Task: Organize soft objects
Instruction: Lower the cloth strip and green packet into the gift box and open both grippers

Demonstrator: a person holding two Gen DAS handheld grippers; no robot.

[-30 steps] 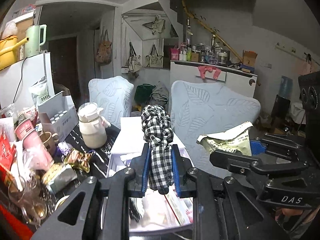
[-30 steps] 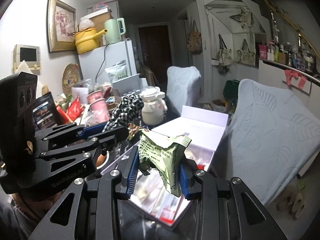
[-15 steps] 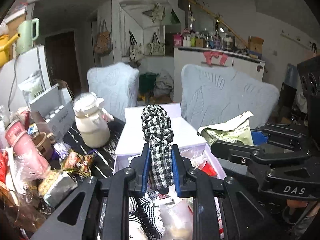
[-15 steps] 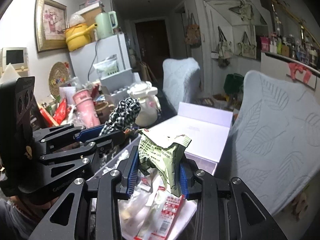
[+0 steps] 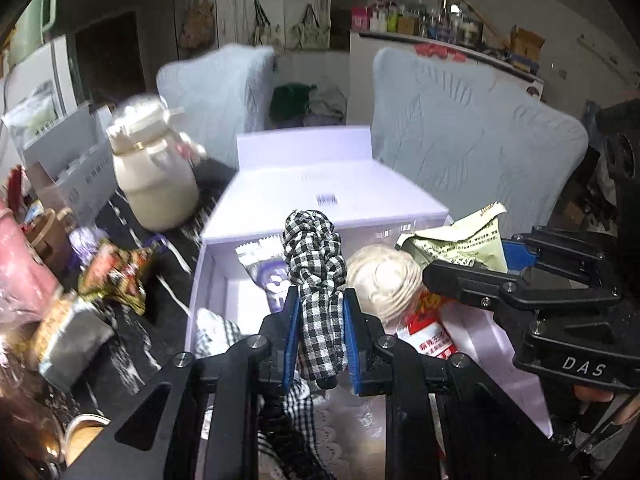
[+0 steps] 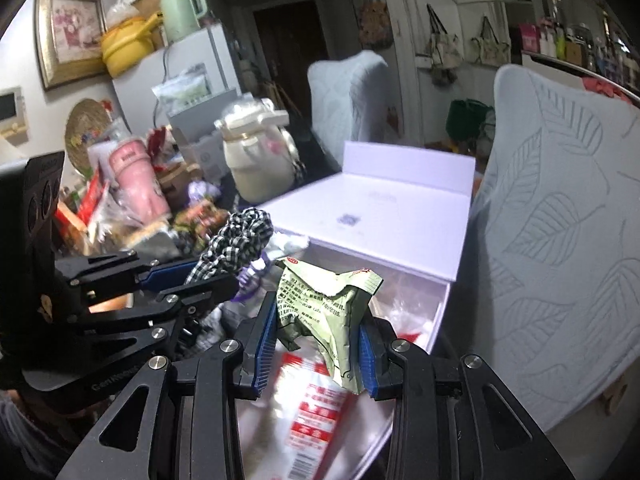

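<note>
Left gripper (image 5: 320,344) clamps a checked fabric scrunchie (image 5: 316,264); at its 3 o'clock, the right gripper (image 6: 316,344) pinches a crumpled green packet (image 6: 324,312). Both hang above the open white box (image 5: 340,184) on the cluttered desk (image 5: 132,344)

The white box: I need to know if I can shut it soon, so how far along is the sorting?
Done: the white box already holds a checked cloth, a cream bun-like thing and packets. In hand: the left gripper clamps a checked scrunchie; the right gripper clamps a green packet, both above the box. Left: releasing both; wrappers lie on the table.
</note>
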